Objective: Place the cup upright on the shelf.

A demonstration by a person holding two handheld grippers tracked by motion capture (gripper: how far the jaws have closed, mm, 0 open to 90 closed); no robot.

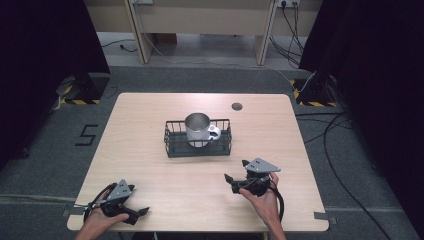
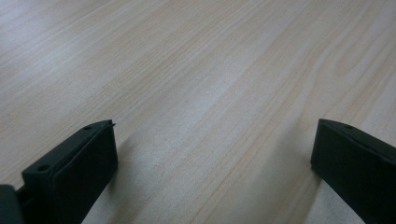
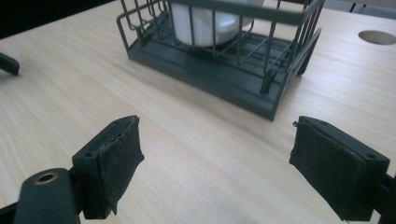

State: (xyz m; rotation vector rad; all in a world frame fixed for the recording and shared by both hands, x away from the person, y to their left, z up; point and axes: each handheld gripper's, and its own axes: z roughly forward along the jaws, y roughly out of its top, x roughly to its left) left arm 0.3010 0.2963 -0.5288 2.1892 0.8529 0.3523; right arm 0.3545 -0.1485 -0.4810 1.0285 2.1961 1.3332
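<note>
Item: mug (image 1: 199,129), upright in wire basket (image 1: 172,146), ahead-left of my nearer right gripper (image 1: 239,172). Both my grippers spread wide, empty; left gripper (image 1: 137,202) rests far back.

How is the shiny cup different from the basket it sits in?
The cup is shiny silver metal with solid walls; the basket is dark grey wire you can see through. The cup is round and taller; the basket is a low rectangle. Both stand upright on the table.

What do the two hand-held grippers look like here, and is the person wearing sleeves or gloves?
Both the left gripper and right gripper are black, each topped by a grey three-cornered plate and trailing a black cable. The jaws are blocky with dark pads. Forearms and hands are bare.
</note>
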